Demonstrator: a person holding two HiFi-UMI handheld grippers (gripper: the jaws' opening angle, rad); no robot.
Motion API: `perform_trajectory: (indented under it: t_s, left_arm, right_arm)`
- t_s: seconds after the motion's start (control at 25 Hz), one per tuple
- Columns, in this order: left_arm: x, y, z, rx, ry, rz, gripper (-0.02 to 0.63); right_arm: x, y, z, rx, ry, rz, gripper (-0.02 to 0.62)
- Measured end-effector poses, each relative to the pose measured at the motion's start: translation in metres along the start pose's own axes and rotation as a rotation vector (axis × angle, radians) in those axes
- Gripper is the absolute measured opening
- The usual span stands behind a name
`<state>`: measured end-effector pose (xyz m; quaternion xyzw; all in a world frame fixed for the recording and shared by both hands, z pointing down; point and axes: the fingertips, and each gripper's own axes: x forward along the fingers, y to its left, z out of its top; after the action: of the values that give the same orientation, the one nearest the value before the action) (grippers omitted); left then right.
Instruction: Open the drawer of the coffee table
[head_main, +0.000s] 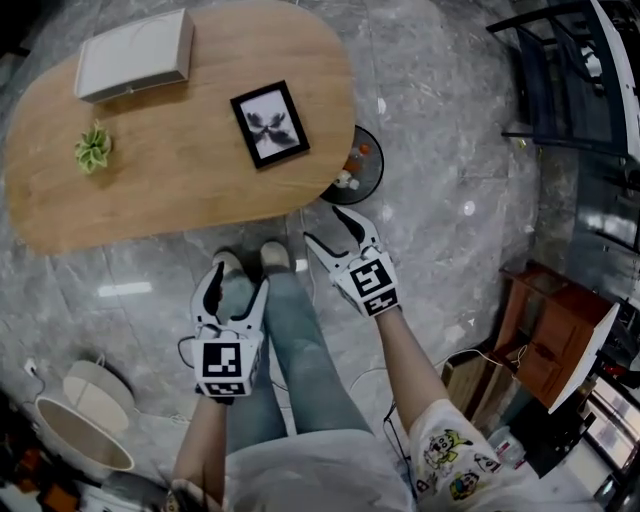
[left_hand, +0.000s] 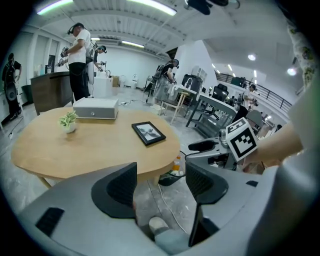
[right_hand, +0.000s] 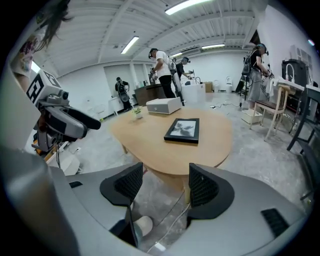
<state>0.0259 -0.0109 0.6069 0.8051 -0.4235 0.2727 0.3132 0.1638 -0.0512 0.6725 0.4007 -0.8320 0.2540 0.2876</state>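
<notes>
Nearest me, the left gripper and right gripper hang with jaws spread wide and nothing between their ribbed black pads, above the glossy grey stone floor. Just ahead is the coffee table with its rounded, oblong wooden top; I cannot make out its drawer. On it lie a black picture frame, a small green plant and, farthest, a flat white box.

Bright workshop hall with a glossy grey marbled floor.
In the head view, dark framed furniture stands upper right, a wooden cabinet lower right; strip lights line the white ceiling.
</notes>
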Motion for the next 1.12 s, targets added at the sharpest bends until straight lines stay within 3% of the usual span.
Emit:
perform_trajectory:
  t_s: [0.44, 1.12]
  left_arm:
    - [0.045, -0.004, -0.041, 0.037, 0.054, -0.027, 0.281]
    - [0.076, -0.01, -0.072, 0.052, 0.131, -0.062, 0.281]
  right_arm:
    - [0.049, -0.021, -0.055, -0.085, 0.063, 0.027, 0.255]
    - [0.098, -0.025, -0.071, -0.184, 0.056, 0.062, 0.251]
